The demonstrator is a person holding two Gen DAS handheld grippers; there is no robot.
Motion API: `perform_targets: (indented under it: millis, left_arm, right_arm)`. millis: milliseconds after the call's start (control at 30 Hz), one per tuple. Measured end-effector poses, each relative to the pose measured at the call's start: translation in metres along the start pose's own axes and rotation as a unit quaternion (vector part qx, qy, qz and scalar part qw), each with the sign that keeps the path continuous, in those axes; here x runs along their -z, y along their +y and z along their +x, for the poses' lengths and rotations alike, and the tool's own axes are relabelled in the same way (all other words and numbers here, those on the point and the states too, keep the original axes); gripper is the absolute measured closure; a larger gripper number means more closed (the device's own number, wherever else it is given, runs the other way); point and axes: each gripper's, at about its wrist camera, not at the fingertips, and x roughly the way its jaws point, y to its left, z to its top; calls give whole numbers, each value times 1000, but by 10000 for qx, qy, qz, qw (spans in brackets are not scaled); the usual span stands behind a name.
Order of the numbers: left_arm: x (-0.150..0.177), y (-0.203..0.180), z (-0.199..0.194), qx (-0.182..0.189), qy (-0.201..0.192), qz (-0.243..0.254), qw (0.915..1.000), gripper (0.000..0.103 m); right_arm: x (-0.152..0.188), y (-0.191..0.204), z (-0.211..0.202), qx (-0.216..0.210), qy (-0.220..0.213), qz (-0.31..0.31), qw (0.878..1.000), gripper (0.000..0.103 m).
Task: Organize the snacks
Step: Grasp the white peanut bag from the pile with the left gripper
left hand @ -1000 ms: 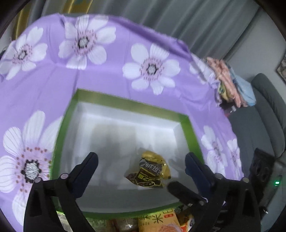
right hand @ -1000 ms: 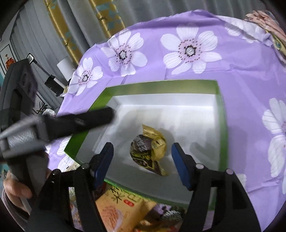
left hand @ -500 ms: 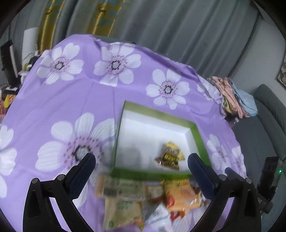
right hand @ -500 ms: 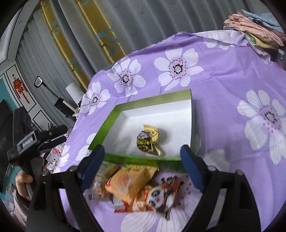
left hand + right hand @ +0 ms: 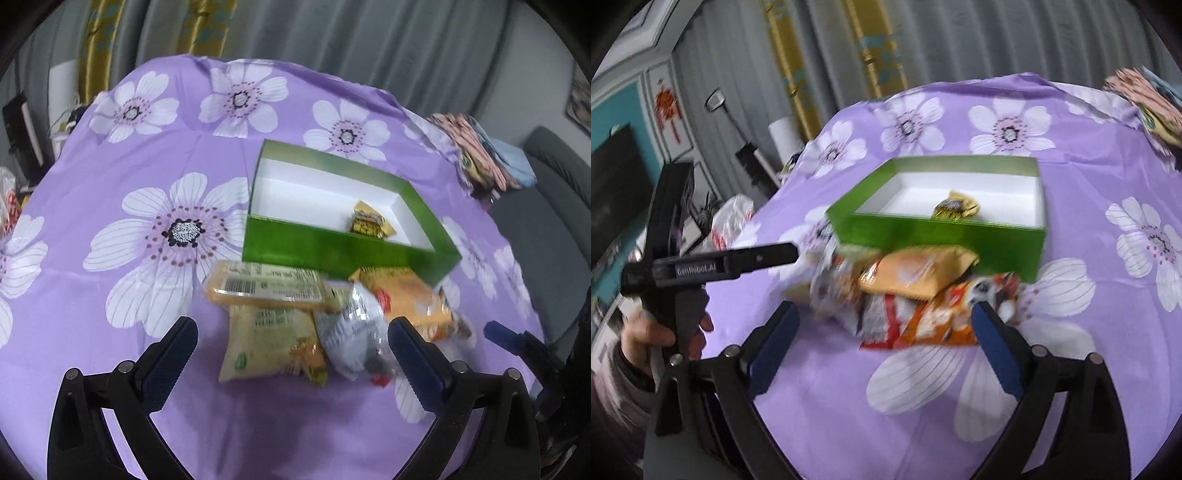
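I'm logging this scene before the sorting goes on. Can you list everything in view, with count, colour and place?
box: one, green outside, white inside, open, on the cloth behind the snack pile
wrapped candy: one, gold and dark, inside the box near its right end
snack packets: a blurred pile, at least five, yellow, orange, silver-white, on the cloth in front of the box
tablecloth: one, purple with white flowers
folded clothes: one stack, pink and blue, far right edge
curtains: grey, with gold ones at left, behind
sofa: grey, right
left tool: open, empty, over the pile
right tool: open, empty, over the pile
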Motion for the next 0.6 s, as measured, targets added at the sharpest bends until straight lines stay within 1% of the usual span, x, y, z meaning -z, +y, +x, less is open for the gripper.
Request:
perform_targets:
  millis: [33, 167, 267, 467, 600]
  left_arm:
    - [4, -2, 0, -6, -19, 58, 10000, 1]
    - [9, -8, 5, 3, 115, 161, 9998, 1]
    - [9, -16, 4, -54, 72, 329, 9994, 1]
    - [9, -26, 5, -39, 68, 494, 9987, 1]
    - [9, -28, 8, 13, 113, 506, 9987, 1]
  right_arm:
    - [3, 4, 5, -3, 59, -82, 9999, 8]
    - [6, 13, 23, -103, 210, -251, 9994, 9]
    - [4, 16, 32, -208, 237, -282, 9991, 10]
    - [5, 23, 37, -246, 265, -310, 9989, 10]
    - [5, 24, 39, -260, 285, -266, 9989, 10]
